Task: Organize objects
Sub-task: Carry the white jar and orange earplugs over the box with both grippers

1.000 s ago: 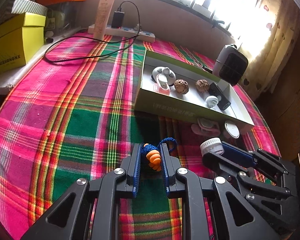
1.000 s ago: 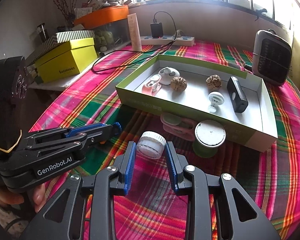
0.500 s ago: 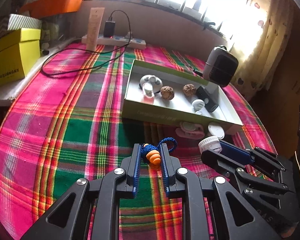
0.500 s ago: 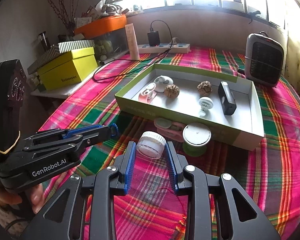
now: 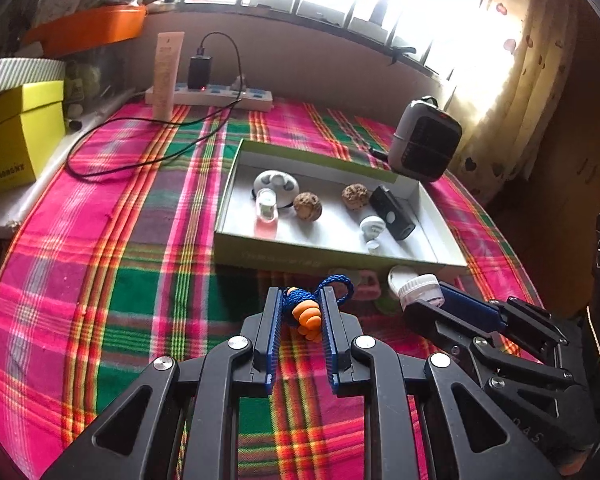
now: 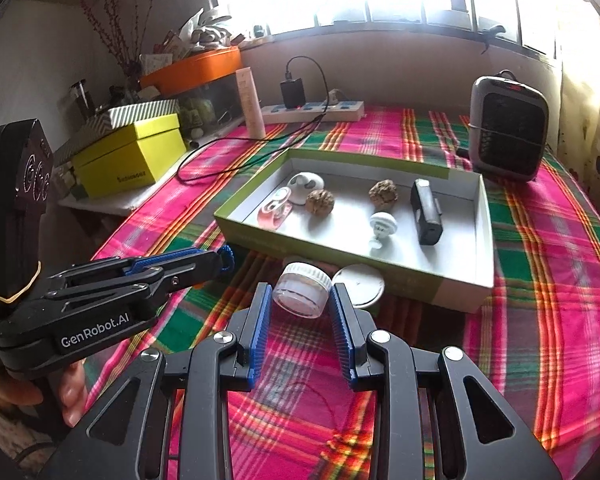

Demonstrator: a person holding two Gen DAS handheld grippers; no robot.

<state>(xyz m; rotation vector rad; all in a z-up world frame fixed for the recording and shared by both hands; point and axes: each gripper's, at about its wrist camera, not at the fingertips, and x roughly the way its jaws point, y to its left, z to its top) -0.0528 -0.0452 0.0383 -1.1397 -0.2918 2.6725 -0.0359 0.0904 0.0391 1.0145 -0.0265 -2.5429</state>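
**Both claws loaded, tray half filled**

The left claw (image 5: 300,312) is clamped on a small orange charm with a blue cord (image 5: 306,314), the blue loop poking out past the fingertips. The right claw (image 6: 300,300) grips a little clear jar with a white lid (image 6: 303,288) between its blue pads, tilted with its mouth toward the camera. Both loads hang above the plaid tabletop (image 5: 132,240), clear of the cloth as far as I can judge.

Just ahead of both claws sits the green-sided tray (image 6: 340,248), the likely home for everything. Inside it already lie a white rounded case (image 6: 306,184), a pink-and-clear clip (image 6: 276,210), two walnuts (image 6: 320,202), a white knob-shaped piece (image 6: 382,226) and a black gadget (image 6: 426,212), so a good share of the sorting looks done.

Still outside, between the right claw's tips and the tray's near wall, a white disc on a green base (image 6: 358,284) rests on the cloth; in the left view a pinkish item (image 5: 366,284) lies beside it, partly hidden behind the claw.

What remains, by my reading: carry the charm and the jar over the near wall, set them on bare floor of the tray, then come back for those two leftovers. The heater (image 6: 508,128) beyond the tray seems to be furniture, not cargo
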